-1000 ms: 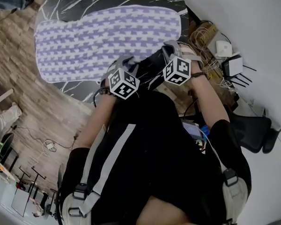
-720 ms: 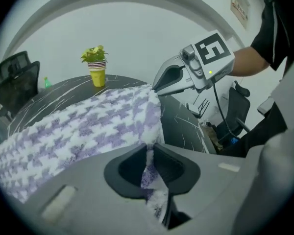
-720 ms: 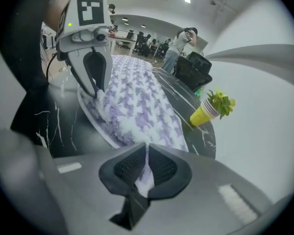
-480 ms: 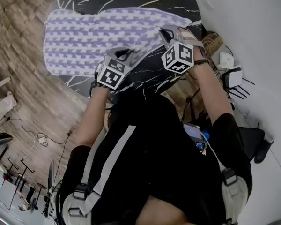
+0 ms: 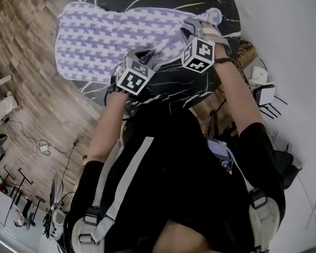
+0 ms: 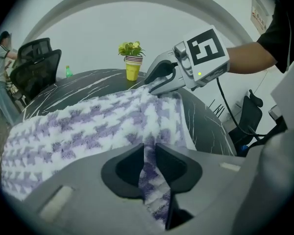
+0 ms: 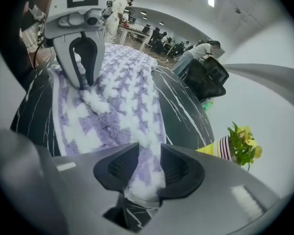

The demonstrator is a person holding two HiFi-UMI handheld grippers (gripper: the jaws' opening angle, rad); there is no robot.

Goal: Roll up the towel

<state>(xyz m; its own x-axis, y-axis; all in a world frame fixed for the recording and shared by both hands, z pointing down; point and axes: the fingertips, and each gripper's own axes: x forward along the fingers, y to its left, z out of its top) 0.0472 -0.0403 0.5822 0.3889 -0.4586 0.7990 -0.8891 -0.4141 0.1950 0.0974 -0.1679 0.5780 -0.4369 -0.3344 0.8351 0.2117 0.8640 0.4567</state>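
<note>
Left tool (image 6: pixel 148 156) and right tool (image 7: pixel 144 168) clamp an edge of the purple-and-white checked fluffy towel (image 5: pixel 100 36), jaws just easing wider. Beyond, it covers the black marbled bench (image 5: pixel 171 87).

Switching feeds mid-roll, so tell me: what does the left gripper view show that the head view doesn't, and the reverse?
Left gripper view only: a fold of the towel pinched between the left gripper's jaws, which have just eased open slightly. Head view only: the towel's free end reaching past the table's edge over the wooden floor, and the person's torso. Both: the right gripper gripping the towel's edge, its jaws likewise just eased open, and the yellow plant pot.
</note>
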